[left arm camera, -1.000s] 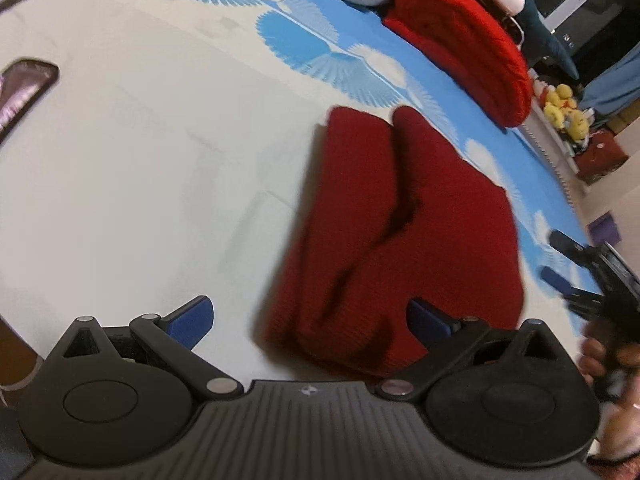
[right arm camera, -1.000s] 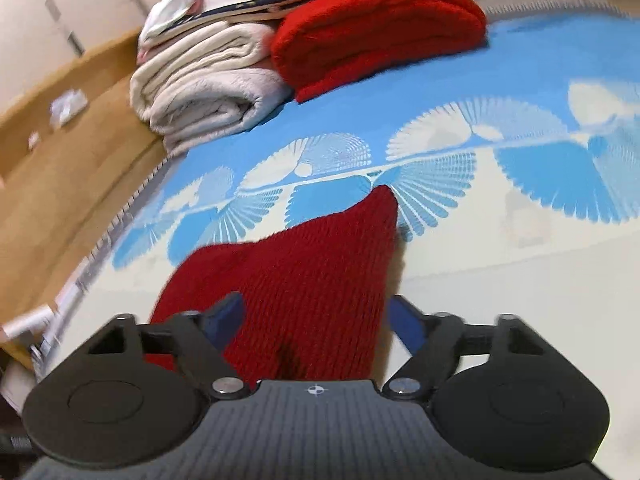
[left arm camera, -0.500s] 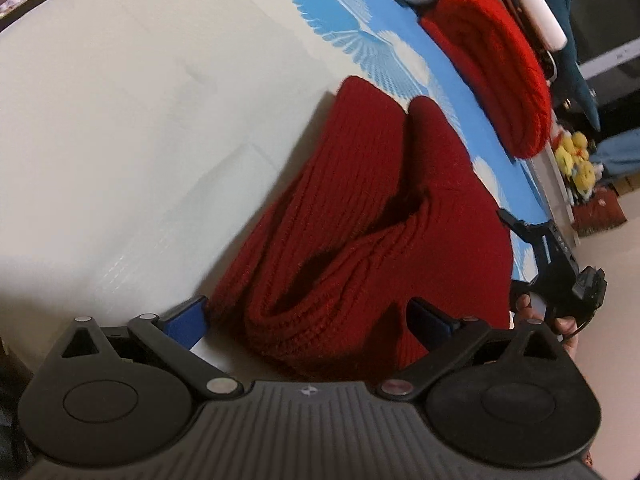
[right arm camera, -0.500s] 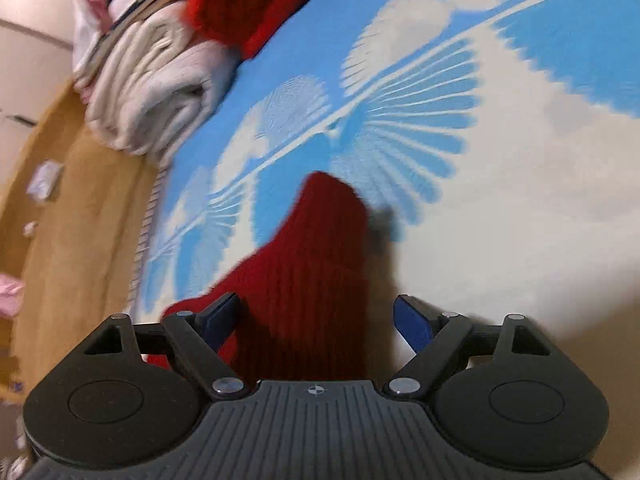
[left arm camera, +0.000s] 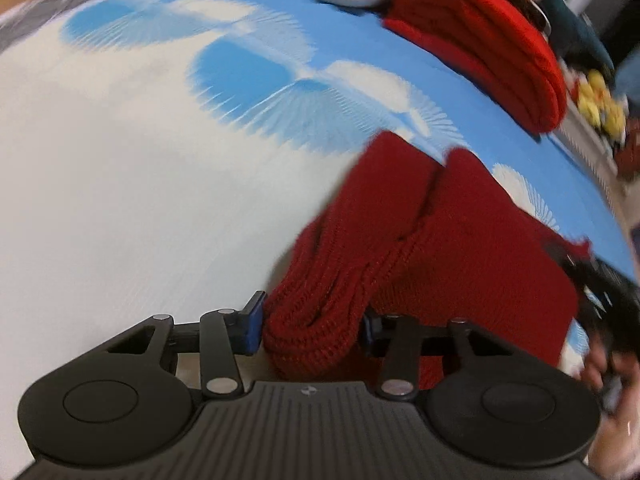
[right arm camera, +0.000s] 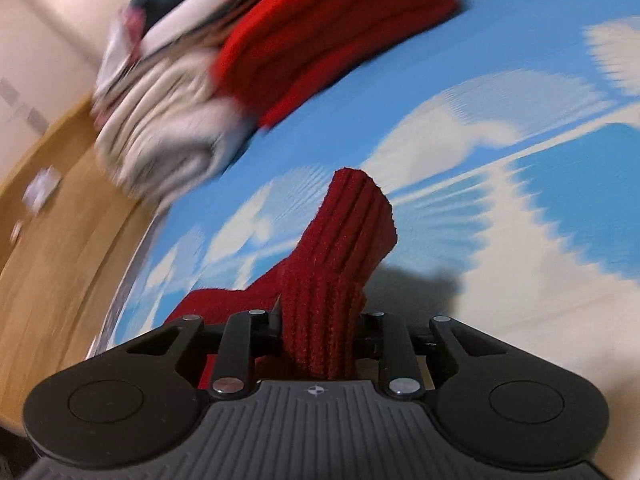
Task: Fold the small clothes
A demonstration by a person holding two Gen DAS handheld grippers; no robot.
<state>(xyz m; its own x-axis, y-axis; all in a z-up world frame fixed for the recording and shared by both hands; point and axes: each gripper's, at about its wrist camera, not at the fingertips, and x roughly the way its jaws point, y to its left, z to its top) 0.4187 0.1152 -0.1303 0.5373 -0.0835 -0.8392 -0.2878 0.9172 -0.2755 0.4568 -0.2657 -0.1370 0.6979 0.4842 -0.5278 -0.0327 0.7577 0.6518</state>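
Observation:
A dark red knit garment lies crumpled on the blue-and-white patterned mat. My left gripper is closing on its thick rolled near edge, and the blue pads press the knit from both sides. In the right wrist view a narrow ribbed end of the same garment rises from between the jaws of my right gripper, which is also closing, with the knit filling the gap. The right gripper shows blurred at the garment's far right corner, with a hand behind it.
A folded bright red blanket and a folded pale blanket are stacked at the mat's far edge. Yellow soft toys sit beyond it. Wooden floor borders the mat on the left of the right wrist view.
Both grippers moved in onto the garment and went from wide open to closed around knit. The left one swung along the mat to the rolled edge; the right one sank and rolled.

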